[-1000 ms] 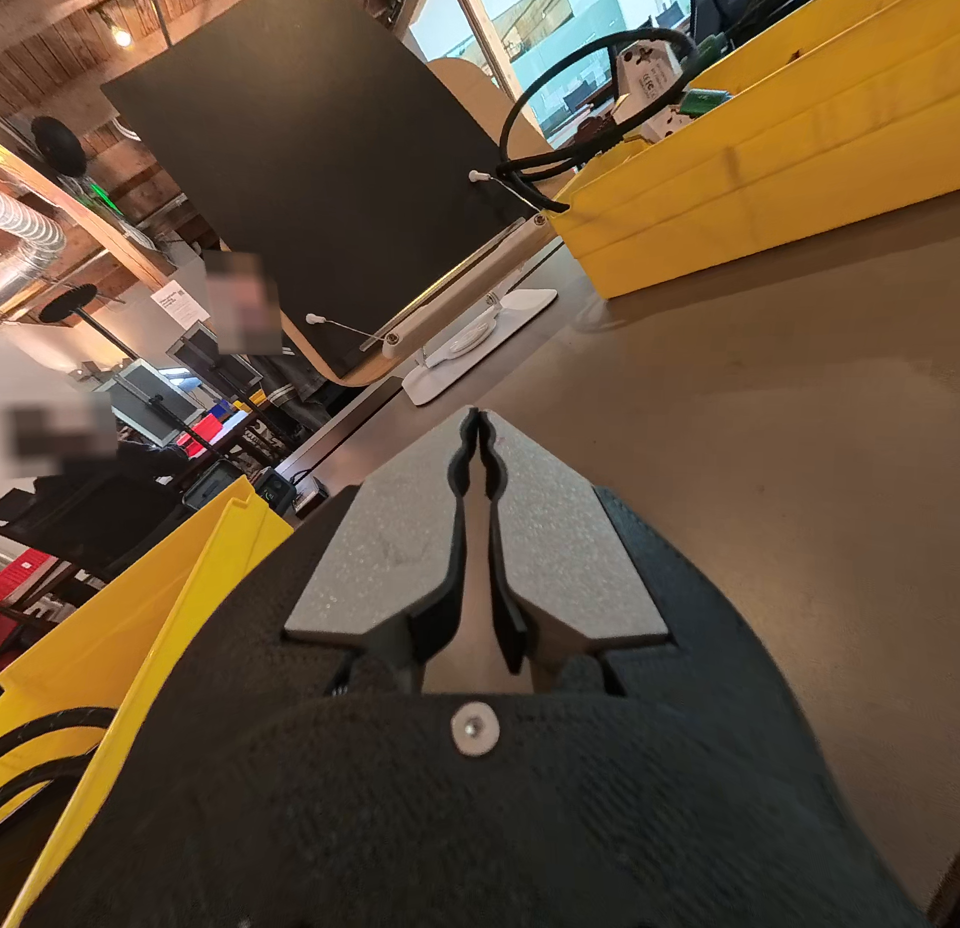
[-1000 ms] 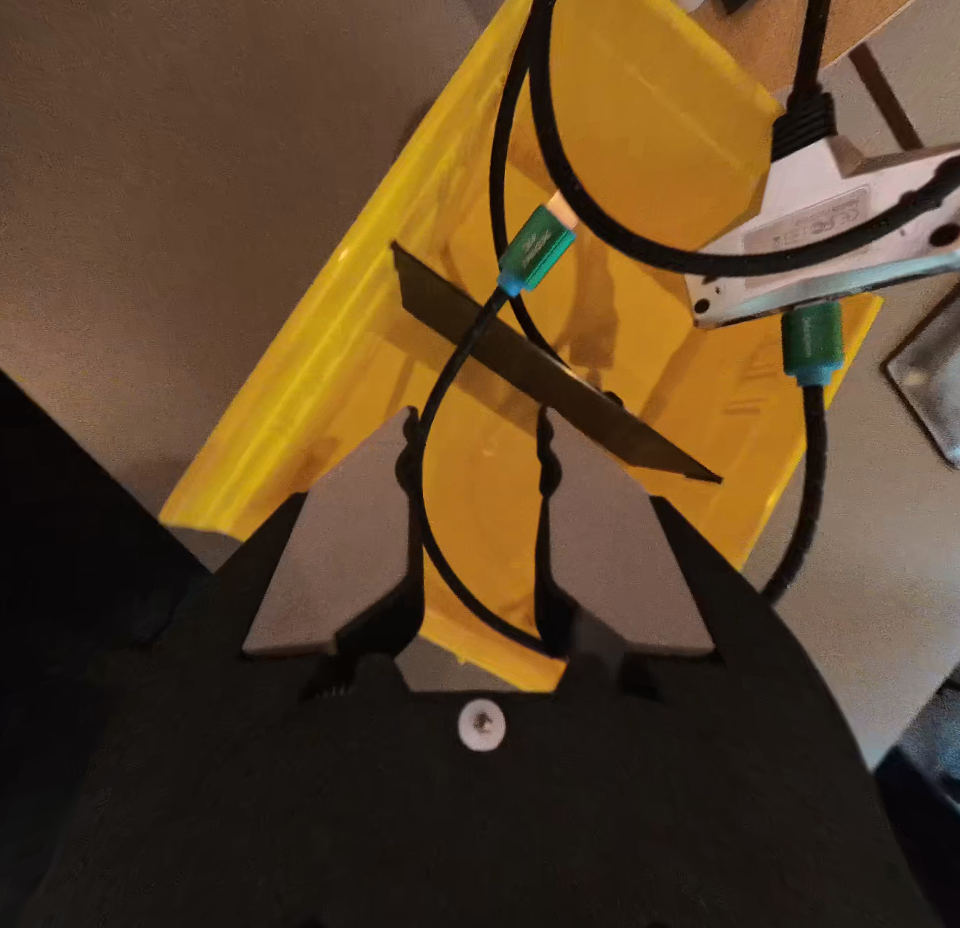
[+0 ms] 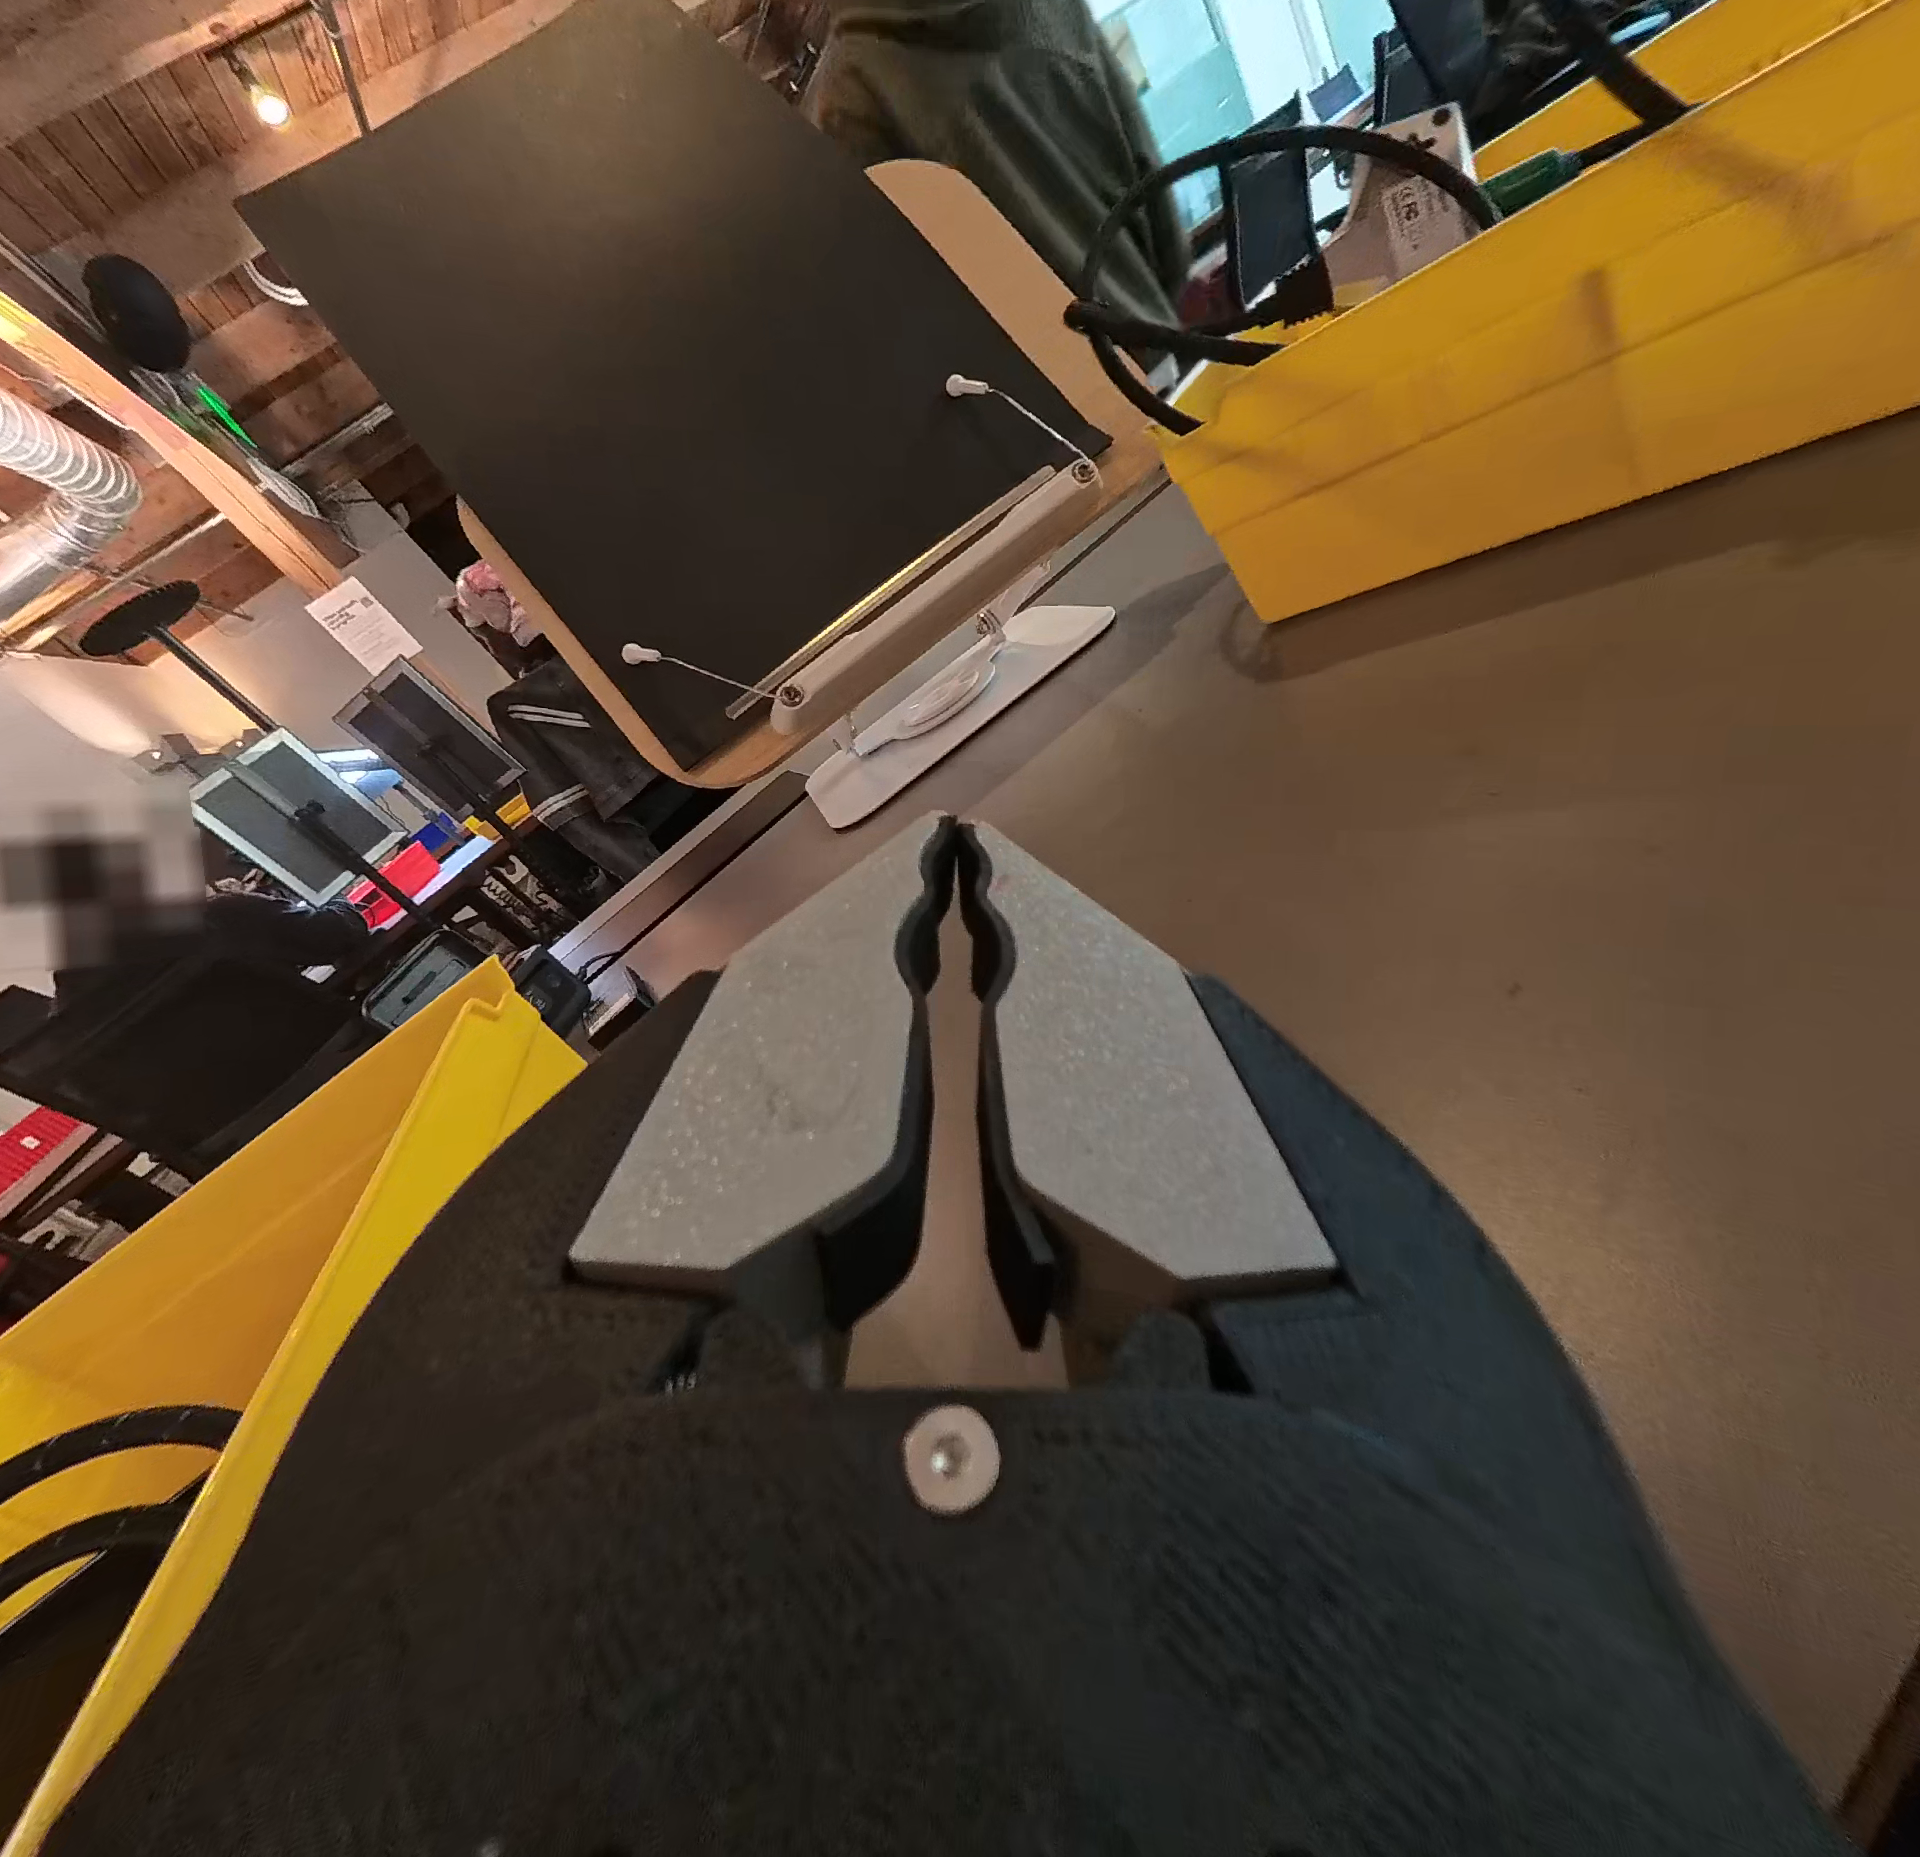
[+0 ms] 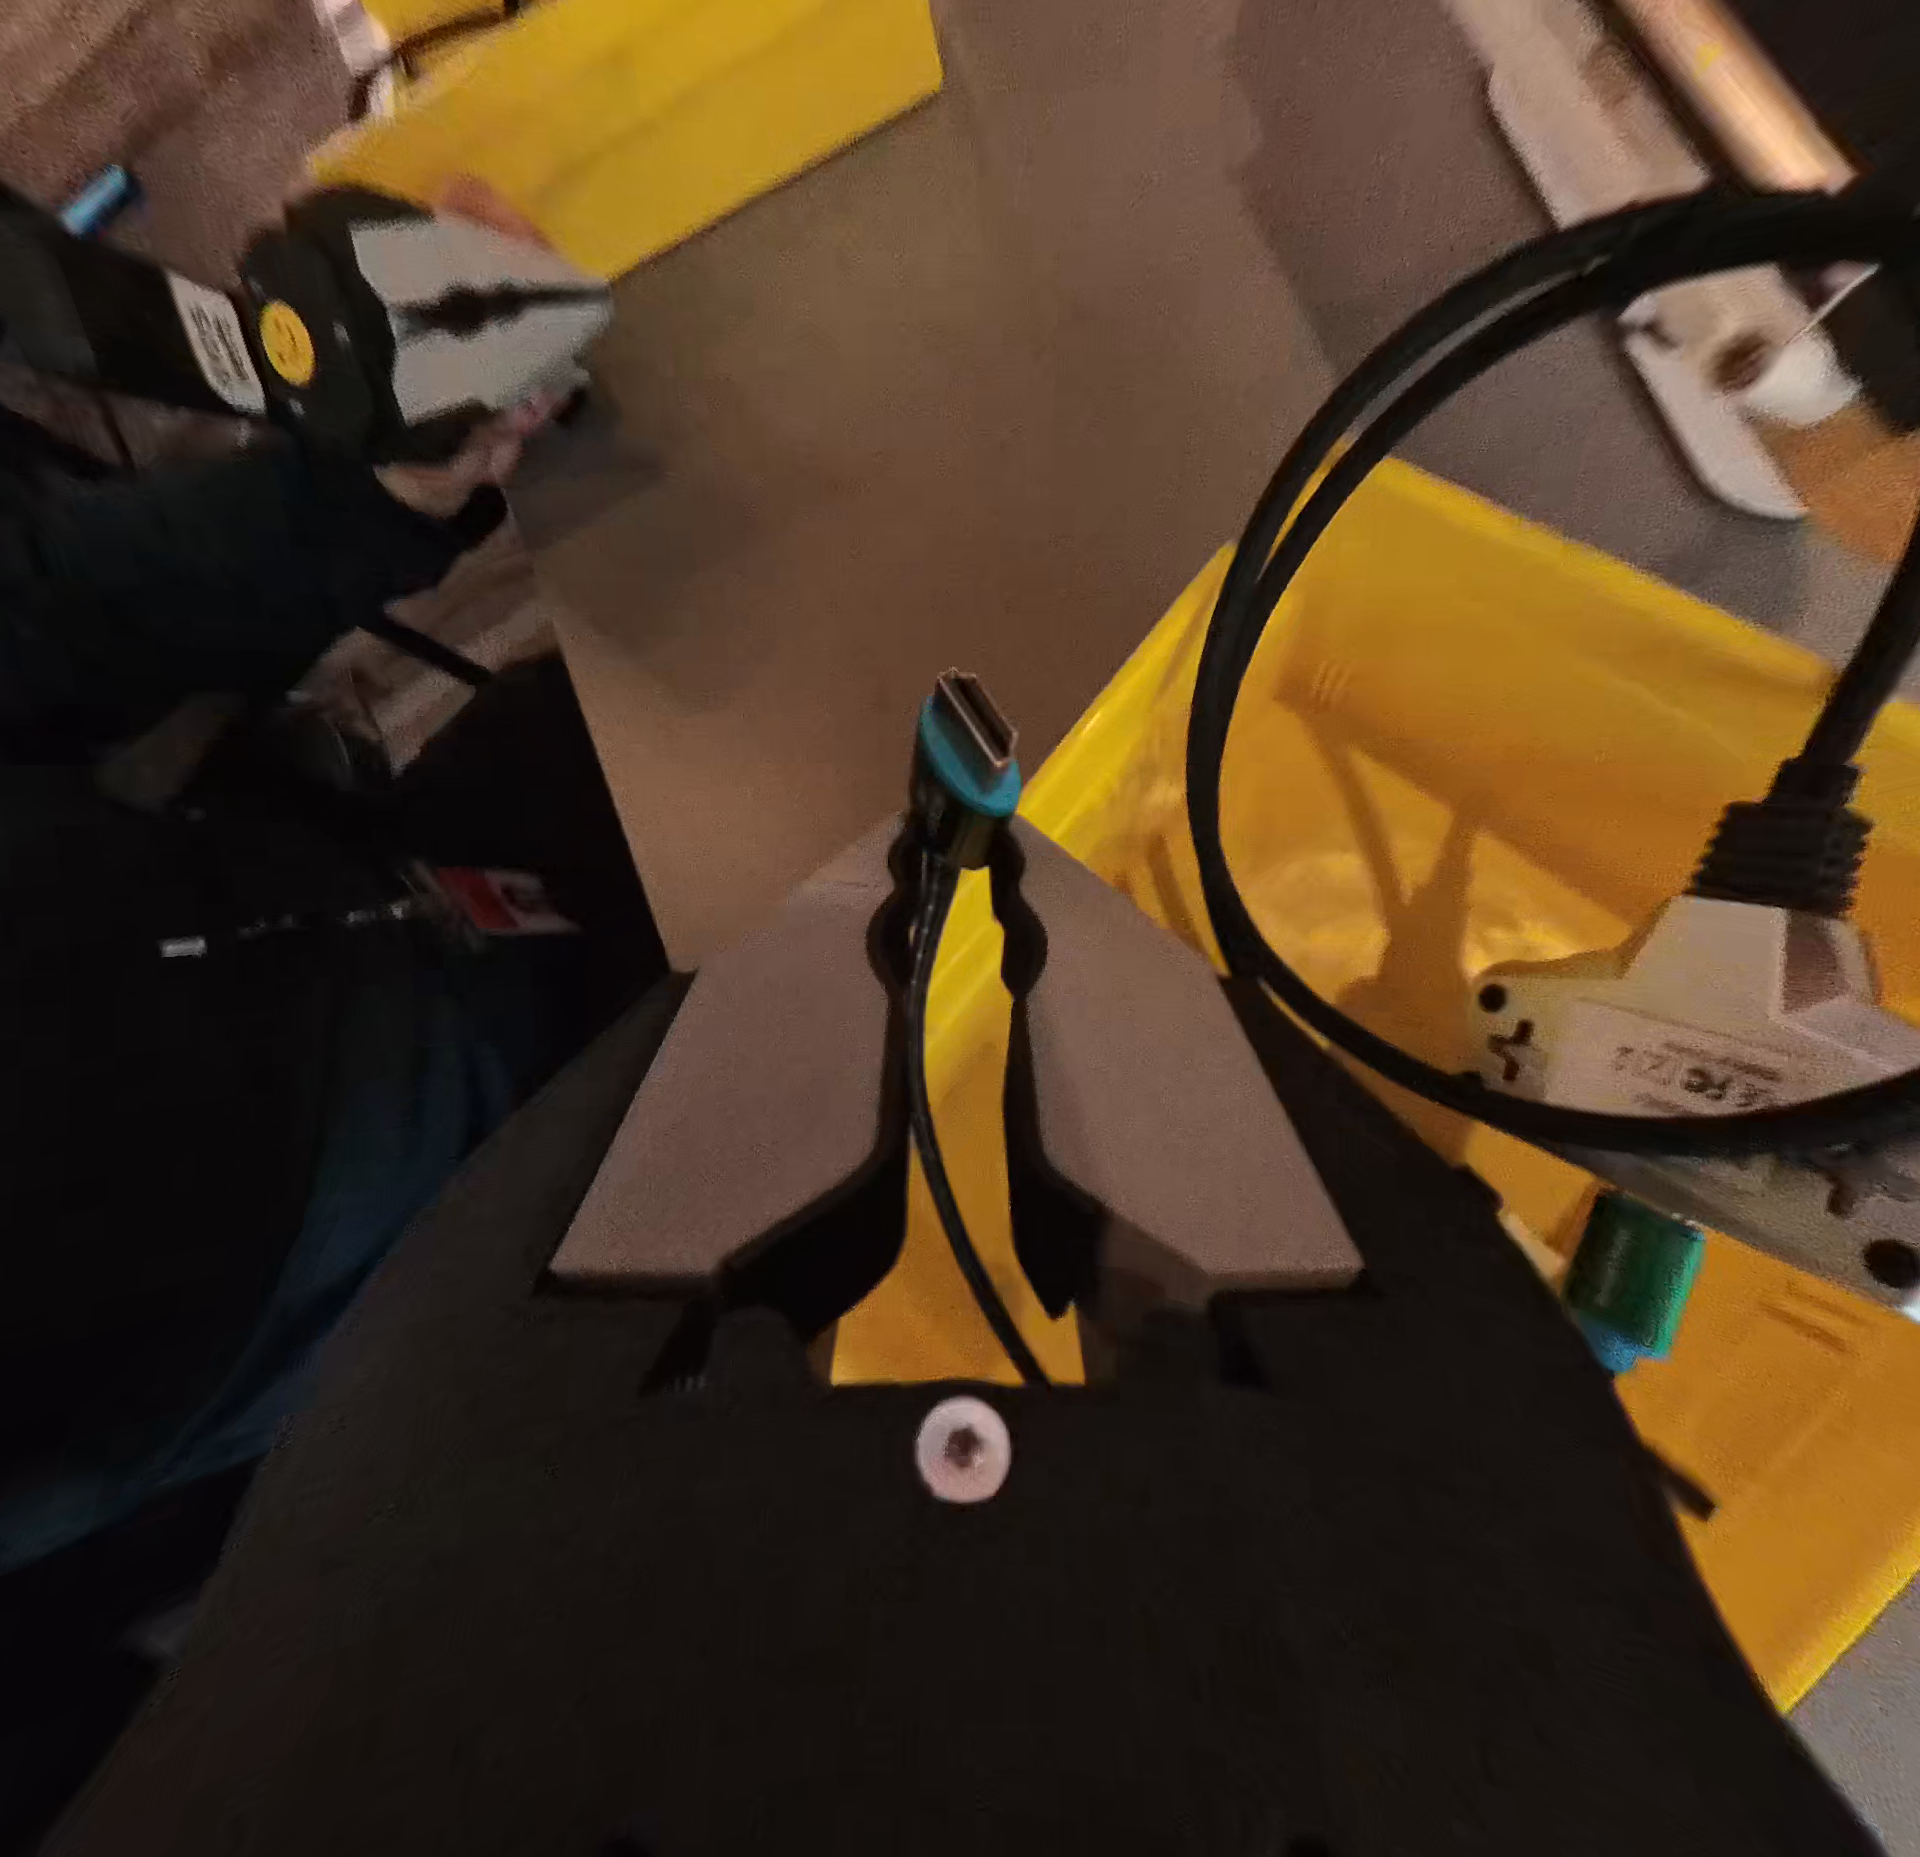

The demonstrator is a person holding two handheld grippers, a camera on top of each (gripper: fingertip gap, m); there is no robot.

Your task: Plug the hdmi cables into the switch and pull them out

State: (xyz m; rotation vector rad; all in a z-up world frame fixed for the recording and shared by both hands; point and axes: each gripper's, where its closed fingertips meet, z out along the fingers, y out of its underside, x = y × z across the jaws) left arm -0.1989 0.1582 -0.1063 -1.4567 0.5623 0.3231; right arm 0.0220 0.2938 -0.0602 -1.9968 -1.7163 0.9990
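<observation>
1. While the right claw [image 4: 961, 851] pinches the loose hdmi plug [image 4: 966, 758] at its tips, the plug points up and away, free of any port.
2. The white switch [image 4: 1704, 1059] hangs to the right of that claw, over the yellow bin [image 4: 1558, 685], with a green plug [image 4: 1631, 1277] in it.
3. Next, I think, the plug must turn and line up with a free port.
4. The left claw [image 3: 956, 851] is nearly shut, holds nothing, and lies low over the bench [image 3: 1507, 872].
5. A second ago the right claw was wide open around the cable; now it grips.
</observation>
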